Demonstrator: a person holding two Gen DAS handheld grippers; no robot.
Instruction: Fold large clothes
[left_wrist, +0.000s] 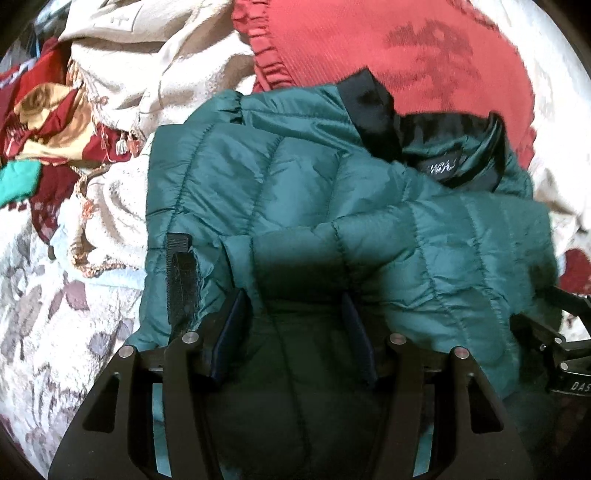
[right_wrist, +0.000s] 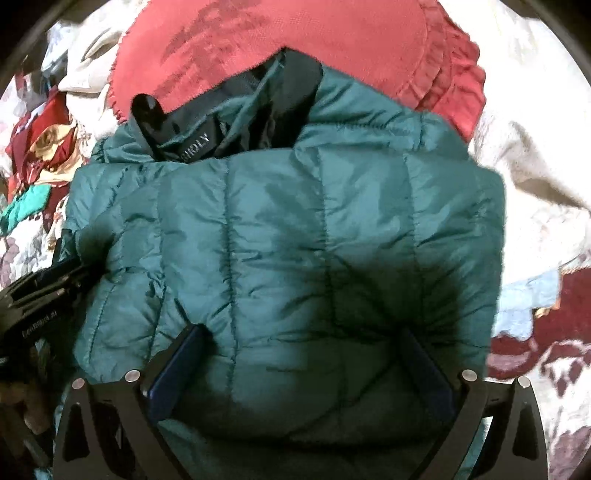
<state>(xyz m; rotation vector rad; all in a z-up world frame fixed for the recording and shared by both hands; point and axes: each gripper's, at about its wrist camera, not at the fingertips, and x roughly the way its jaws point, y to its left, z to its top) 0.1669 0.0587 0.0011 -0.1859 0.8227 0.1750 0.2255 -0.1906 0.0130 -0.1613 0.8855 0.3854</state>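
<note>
**Mid-fold: teal jacket bundled, both grippers at its near edge**

Object: teal quilted puffer jacket with dark lining (left_wrist: 295, 177), lying on a bed covered by a pale floral bedspread (left_wrist: 40, 332). Its collar end, with a black label patch showing, rests against a round red cushion with a ruffled edge (left_wrist: 369, 44). A heap of cream and red-gold fabrics (left_wrist: 122, 96) sits just beside the jacket on the left.

Condition: the jacket looks already doubled over; a sleeve or side panel lies across the body, and the whole forms a compact, puffy block. A black strap loop (left_wrist: 181, 280) hangs at its left edge.

Left gripper (left_wrist: 295, 325): jaws partly apart, astride a ridge of the near hem; the pads flank the fabric, but I cannot tell that they press it. Right gripper (right_wrist: 306, 362): jaws wide apart, quilted fabric bulging between them, no clamp evident.

Judgement: the step in hand is a late fold. The next move calls for both jaws closing firmly on the near hem, then lifting it together towards the collar, keeping the slippery padding from springing open.
</note>
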